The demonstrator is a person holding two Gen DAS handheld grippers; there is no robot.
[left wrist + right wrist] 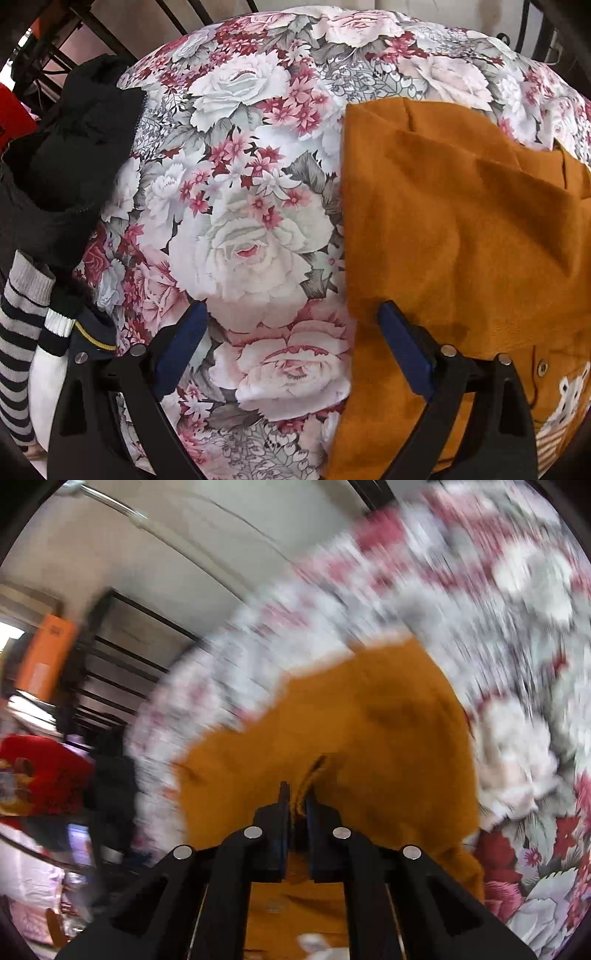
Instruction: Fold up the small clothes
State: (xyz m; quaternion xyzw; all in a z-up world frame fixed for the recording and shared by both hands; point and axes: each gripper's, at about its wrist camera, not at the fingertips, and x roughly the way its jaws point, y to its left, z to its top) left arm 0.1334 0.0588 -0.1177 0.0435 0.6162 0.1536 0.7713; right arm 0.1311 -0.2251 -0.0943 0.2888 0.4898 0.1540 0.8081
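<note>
Right hand-held gripper (297,797) pinches fold of orange garment (332,716); left hand-held gripper (291,332) wide, empty, at its edge. Garment rumpled on floral bed (240,184); folding barely begun.

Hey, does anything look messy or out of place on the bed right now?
Nothing damaged or spilled. The orange garment lies rumpled and partly folded on the floral sheet, and a heap of dark clothes and striped socks sits unfolded at the sheet's left edge.
</note>
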